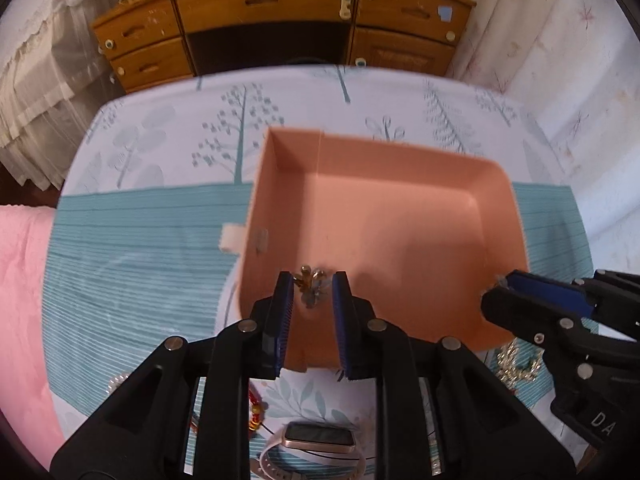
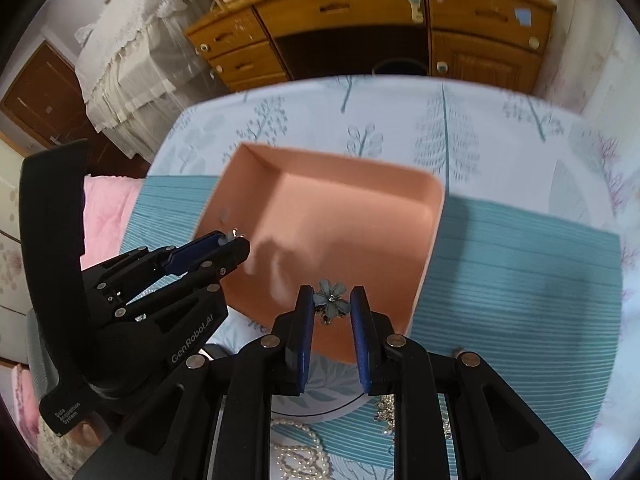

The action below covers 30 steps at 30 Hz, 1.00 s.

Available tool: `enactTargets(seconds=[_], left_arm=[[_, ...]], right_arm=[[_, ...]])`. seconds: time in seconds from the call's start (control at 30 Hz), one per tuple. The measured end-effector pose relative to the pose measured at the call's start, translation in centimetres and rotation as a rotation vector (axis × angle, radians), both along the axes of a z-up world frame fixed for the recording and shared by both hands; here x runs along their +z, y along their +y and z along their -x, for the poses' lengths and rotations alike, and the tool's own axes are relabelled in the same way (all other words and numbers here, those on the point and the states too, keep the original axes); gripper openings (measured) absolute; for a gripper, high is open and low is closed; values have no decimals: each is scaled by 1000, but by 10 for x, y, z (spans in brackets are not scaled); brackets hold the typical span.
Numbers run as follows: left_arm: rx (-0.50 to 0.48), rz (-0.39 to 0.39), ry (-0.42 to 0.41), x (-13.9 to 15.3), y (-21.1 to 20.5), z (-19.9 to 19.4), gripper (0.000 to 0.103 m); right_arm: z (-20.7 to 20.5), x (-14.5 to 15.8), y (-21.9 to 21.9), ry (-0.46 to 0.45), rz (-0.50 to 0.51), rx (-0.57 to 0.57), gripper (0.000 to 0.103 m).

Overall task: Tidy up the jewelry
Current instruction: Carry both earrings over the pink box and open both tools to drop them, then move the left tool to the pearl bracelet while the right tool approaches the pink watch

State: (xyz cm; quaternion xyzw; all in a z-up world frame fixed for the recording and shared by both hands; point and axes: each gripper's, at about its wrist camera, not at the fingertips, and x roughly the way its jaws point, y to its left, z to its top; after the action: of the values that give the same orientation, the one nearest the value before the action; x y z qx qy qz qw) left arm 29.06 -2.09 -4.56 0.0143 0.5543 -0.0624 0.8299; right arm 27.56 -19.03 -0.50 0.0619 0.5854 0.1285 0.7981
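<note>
A pink box (image 1: 400,232) stands open on the table; it also shows in the right wrist view (image 2: 340,216). My left gripper (image 1: 312,292) holds a small gold and grey jewelry piece (image 1: 310,282) between its fingertips over the box's near left corner. My right gripper (image 2: 331,300) is shut on a grey-blue flower jewelry piece (image 2: 331,299) above the box's near right edge. The right gripper shows in the left wrist view (image 1: 500,284), and the left gripper shows in the right wrist view (image 2: 232,240).
A smartwatch (image 1: 320,440), a red bead string (image 1: 256,412) and a gold chain (image 1: 516,364) lie on the tablecloth near me. A pearl necklace (image 2: 300,456) lies below the right gripper. A wooden dresser (image 1: 280,20) stands beyond the table.
</note>
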Motion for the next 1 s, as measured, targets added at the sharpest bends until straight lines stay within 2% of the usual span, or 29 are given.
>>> enactTargets(seconds=[0.1, 0.13, 0.17, 0.27, 0.6, 1.0], left_arm=[[-15, 4, -11, -2, -2, 6, 23], [-23, 19, -4, -3, -3, 7, 28], [-28, 36, 4, -3, -4, 10, 35], [-24, 55, 22, 0, -5, 14, 43], [-57, 29, -44, 34, -6, 52, 43], [-84, 33, -40, 51, -11, 104, 43]], right_arm=[[1, -14, -1, 20, -9, -15, 30], [0, -19, -4, 21, -14, -21, 34], [-1, -21, -5, 19, -22, -26, 36], [0, -23, -7, 12, -23, -37, 37], [31, -4, -10, -35, -34, -36, 38], [87, 17, -12, -87, -38, -21, 38]])
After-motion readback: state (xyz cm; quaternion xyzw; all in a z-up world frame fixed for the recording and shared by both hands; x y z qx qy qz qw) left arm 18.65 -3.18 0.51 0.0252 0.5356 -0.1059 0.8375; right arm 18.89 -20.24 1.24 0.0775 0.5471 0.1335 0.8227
